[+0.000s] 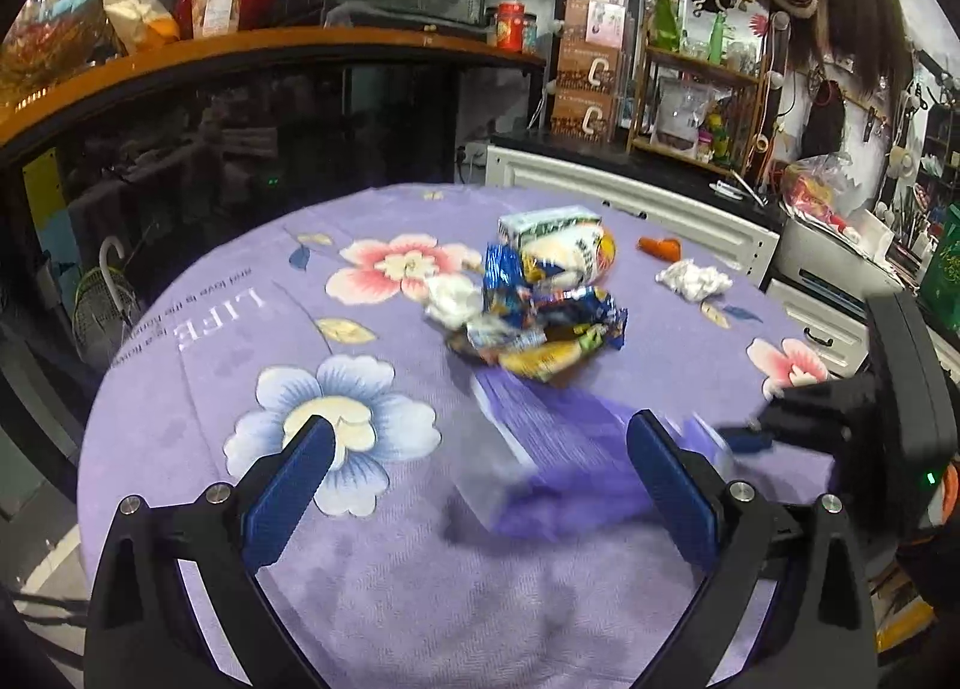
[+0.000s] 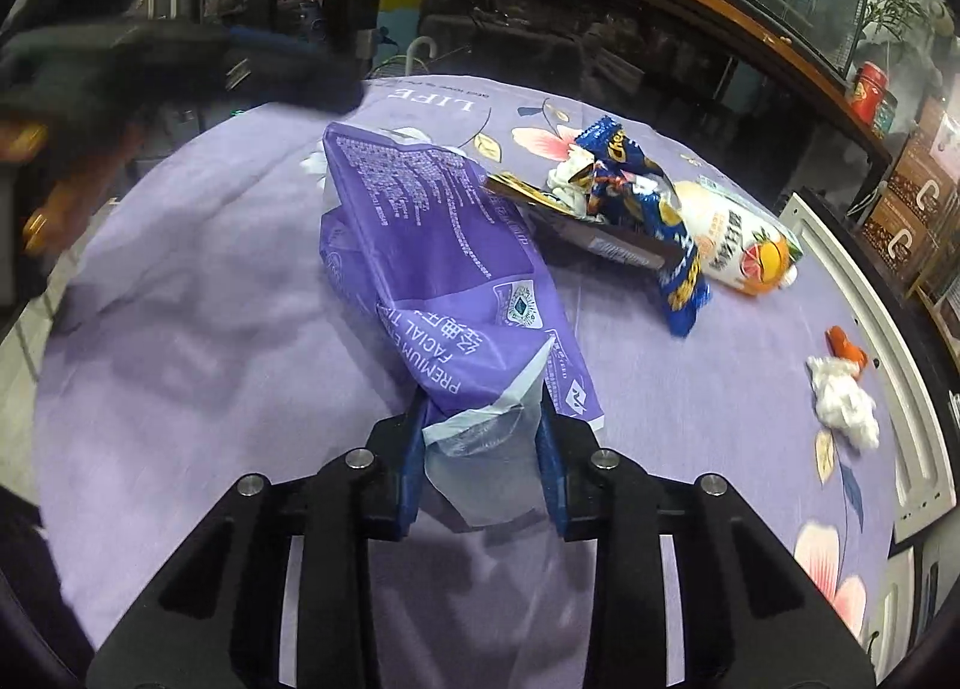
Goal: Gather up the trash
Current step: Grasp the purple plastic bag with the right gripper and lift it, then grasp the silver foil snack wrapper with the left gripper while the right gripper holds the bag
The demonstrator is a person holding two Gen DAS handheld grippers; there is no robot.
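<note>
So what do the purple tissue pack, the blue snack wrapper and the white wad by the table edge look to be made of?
Purple tissue pack: thin, slightly glossy plastic film; it creases and has a translucent end.
Blue snack wrapper: shiny foil-like film, probably metallised plastic, with sharp crinkles and glints.
White wad: matte crumpled paper, likely tissue.
</note>
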